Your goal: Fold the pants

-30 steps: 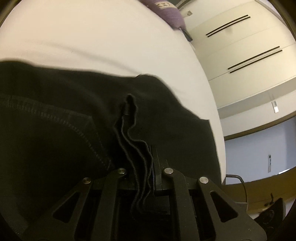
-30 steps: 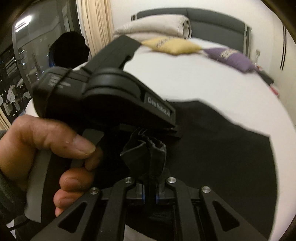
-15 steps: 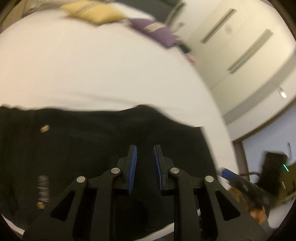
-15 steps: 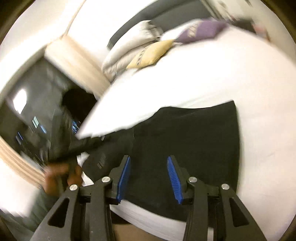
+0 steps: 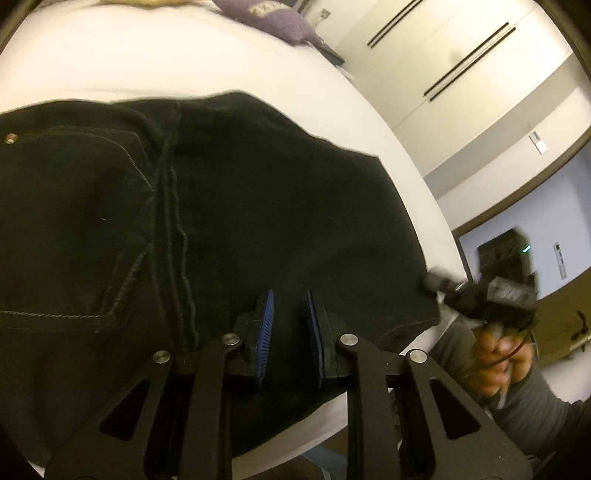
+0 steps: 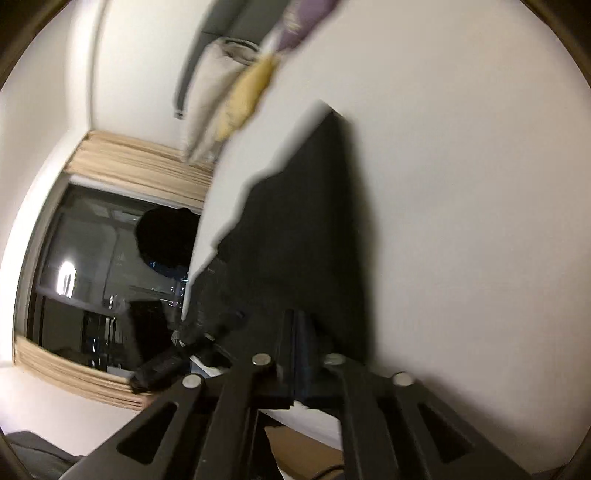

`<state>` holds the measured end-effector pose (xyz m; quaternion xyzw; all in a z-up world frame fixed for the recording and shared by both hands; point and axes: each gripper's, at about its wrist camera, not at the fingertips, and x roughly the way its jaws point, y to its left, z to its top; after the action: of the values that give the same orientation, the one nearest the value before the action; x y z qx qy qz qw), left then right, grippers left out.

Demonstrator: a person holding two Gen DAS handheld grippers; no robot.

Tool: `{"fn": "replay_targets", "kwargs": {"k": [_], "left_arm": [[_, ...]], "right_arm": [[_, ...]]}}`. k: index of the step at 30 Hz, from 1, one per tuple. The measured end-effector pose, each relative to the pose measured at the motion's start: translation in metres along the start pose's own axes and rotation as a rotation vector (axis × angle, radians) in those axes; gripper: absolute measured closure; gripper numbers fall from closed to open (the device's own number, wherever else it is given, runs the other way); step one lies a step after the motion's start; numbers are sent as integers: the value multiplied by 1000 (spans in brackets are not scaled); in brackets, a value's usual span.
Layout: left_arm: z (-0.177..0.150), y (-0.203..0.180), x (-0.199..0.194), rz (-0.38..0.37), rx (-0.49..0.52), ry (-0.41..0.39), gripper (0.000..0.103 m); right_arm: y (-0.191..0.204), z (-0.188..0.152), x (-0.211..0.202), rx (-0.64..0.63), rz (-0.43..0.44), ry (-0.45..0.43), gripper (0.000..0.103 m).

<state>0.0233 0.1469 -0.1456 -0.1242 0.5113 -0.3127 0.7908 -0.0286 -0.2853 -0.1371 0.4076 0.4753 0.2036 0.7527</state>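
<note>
Black pants (image 5: 240,206) lie folded on a white bed (image 5: 184,62), with a back pocket and seam at the left. My left gripper (image 5: 290,306) hovers just above the pants near their front edge, its blue pads apart and nothing between them. In the right wrist view the pants (image 6: 306,236) show as a dark folded slab on the bed. My right gripper (image 6: 297,328) sits at their near right corner with the fingers together; the corner seems pinched between them. The right gripper also shows in the left wrist view (image 5: 443,286), held by a hand.
A purple pillow (image 5: 273,18) and a yellow pillow (image 6: 247,96) lie at the head of the bed. White wardrobe doors (image 5: 461,74) stand beyond the bed's right side. A dark window with beige curtains (image 6: 122,251) is at the left of the right wrist view.
One second ago both grippers held bunched black fabric. Both then let go and pulled back. Now the left stays open over the pants; the right has swung to the right corner and closed.
</note>
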Motion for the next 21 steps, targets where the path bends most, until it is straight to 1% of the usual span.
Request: {"fn": "replay_targets", "kwargs": {"k": [1,2,3,4,7,9,10,11,12,13,14,15,16,17,18,19,20,21], "left_arm": [[-4,2,-6,6,9,-9,85],[-7,2,-9,11,16,-12,85],[-11,5,-9,20,17,-7,85],[-13,4,-5,22,10,-5,85],[-18,9,-4,11,-9,-27,85],[-16,2,1,14,23,-41,85],[-14,-14,14,16,43,-47,85],[-17,-12,13,11,55,-50,85],[-19,-14,17,0,55,-50,85],[-20,-12,17,-20,41,-50,85],[-21,-7,13,-38,23,-52,85],[-23,-1,10,-61,4,-57,85],[-25,9,5,-71,-2,-61,85],[-28,15,-2,-77,-6,-66,85],[-30,16,-1,-76,-5,-71,85],[-32,16,-3,-70,-2,-76,85],[-34,17,-6,-65,-1,-82,85],[-35,18,-9,-62,-2,-85,85]], "right_arm": [[15,11,-4,-40,34,-13,96],[27,21,-2,-61,54,-16,91],[36,30,5,-71,62,-9,71],[43,43,17,-75,65,13,57],[44,78,67,-73,77,86,55],[22,102,101,-10,45,124,53],[4,110,116,55,15,142,72],[-12,118,123,125,6,149,93],[-28,125,126,198,-5,150,103],[-35,127,126,238,33,153,103],[-30,128,122,229,36,146,103],[-19,124,112,177,-12,131,99],[-4,118,104,125,-31,122,85],[9,108,96,112,18,123,77],[18,101,88,113,72,122,65],[32,84,82,101,133,127,56],[44,65,82,74,168,155,54],[50,51,87,60,179,185,54]]}}
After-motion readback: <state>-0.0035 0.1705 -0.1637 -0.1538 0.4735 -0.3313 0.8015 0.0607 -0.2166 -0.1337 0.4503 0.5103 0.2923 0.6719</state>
